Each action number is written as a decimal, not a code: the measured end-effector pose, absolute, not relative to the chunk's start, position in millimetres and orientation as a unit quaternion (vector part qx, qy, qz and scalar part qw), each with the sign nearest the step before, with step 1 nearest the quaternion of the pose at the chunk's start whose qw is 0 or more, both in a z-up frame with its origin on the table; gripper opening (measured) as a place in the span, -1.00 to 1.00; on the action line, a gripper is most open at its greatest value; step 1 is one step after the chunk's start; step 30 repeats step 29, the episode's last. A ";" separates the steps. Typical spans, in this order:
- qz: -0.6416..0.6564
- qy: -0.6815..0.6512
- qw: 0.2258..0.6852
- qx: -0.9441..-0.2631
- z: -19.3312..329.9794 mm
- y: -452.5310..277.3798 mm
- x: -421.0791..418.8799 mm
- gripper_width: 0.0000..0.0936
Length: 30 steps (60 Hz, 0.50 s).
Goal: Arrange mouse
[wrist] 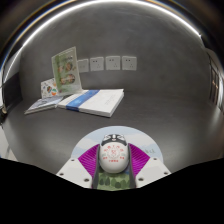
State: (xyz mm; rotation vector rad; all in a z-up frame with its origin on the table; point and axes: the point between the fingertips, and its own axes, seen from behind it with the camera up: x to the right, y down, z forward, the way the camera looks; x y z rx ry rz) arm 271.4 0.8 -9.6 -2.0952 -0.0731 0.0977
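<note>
A white computer mouse (pixel 113 152) with red printed markings and a dark scroll wheel sits between my gripper's (pixel 113 158) two fingers. Both purple pads press against its sides, one pad (pixel 90 158) on the left and the other pad (pixel 137 158) on the right. The mouse is held above the grey table surface (pixel 150 100), its front pointing away from me. The rear of the mouse is hidden by the gripper body.
A stack of books (pixel 88 101) lies on the table ahead and to the left. An upright booklet (pixel 67 70) and a leaflet (pixel 49 89) stand behind it. Several papers (pixel 113 62) hang on the back wall.
</note>
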 end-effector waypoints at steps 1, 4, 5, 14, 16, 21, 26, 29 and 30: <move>0.039 -0.031 0.495 -0.868 -6.5 -2.5 268.4 -0.08; 0.045 -0.043 0.492 -0.868 -9.5 2.7 268.9 0.03; 0.045 -0.047 0.492 -0.868 -9.3 3.0 268.7 0.19; 0.074 -0.069 0.479 -0.872 -8.2 -16.7 268.8 0.64; 0.081 -0.069 0.479 -0.871 -5.3 -25.9 270.2 0.88; 0.088 -0.064 0.484 -0.868 5.0 -56.1 278.4 0.81; 0.087 -0.059 0.484 -0.869 7.4 -89.3 293.6 0.80; 0.077 -0.050 0.483 -0.871 6.9 -107.9 302.8 0.79; 0.077 -0.050 0.483 -0.871 6.9 -107.9 302.8 0.79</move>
